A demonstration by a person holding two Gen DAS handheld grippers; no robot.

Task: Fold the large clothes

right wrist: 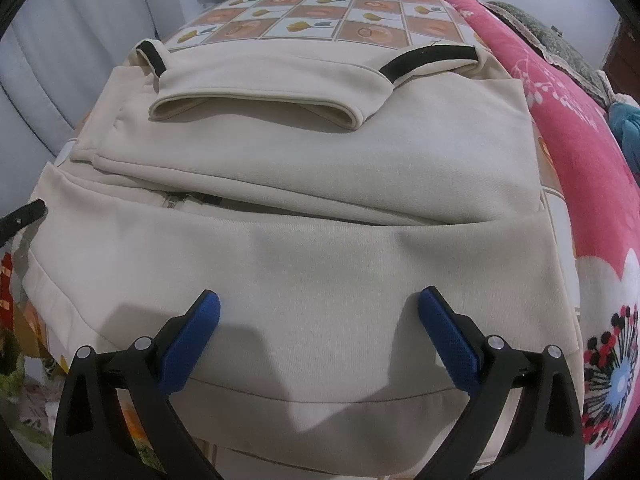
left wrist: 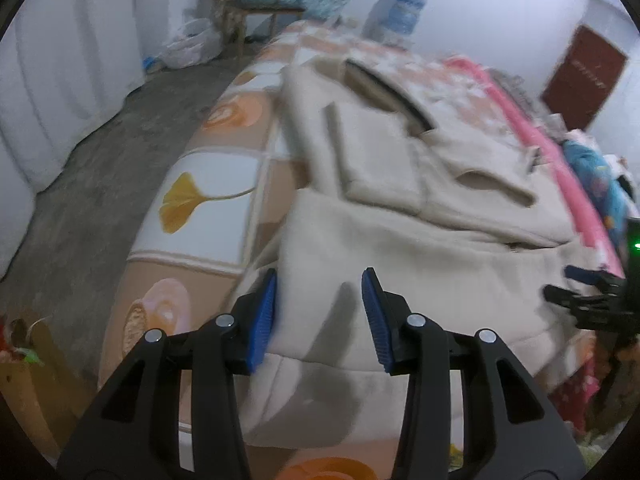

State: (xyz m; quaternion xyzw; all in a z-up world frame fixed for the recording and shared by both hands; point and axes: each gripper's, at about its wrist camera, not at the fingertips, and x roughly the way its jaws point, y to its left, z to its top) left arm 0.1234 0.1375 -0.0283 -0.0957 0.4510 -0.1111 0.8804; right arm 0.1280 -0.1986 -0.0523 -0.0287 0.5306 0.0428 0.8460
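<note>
**A:** So what's the setup? I see a bed (right wrist: pixel 304 20) with a tiled sheet, orange squares and yellow leaf prints, and a pink floral blanket (right wrist: pixel 580 152) along the right edge.

**B:** Yep. The cream jacket (right wrist: pixel 320 200) lies spread on that sheet, partly folded, sleeves with black cuffs tucked across the top. Its hem hangs near the bed's front edge, right under both tools.

**A:** Anything only one camera gets?

**B:** The left wrist view shows the bare concrete floor (left wrist: pixel 100 152), a white curtain (left wrist: pixel 48 72), a wooden chair (left wrist: pixel 248 8) in the far corner, a plastic bag beside it, and a dark red door (left wrist: pixel 584 76). The right wrist view is sharper and shows the jacket's zipper (right wrist: pixel 176 202) peeking out between the layers.

**A:** And the tongs?

**B:** Left gripper (left wrist: pixel 320 312) has its blue pads partly closed with jacket fabric bunched between them; I can't tell if they really pinch it. Right gripper (right wrist: pixel 320 336) is spread wide over the hem, holding nothing.

**A:** Hard bits?

**B:** Left view is motion-blurred. The right gripper is cut off at that frame's edge, and clutter below the bed is unreadable.
</note>
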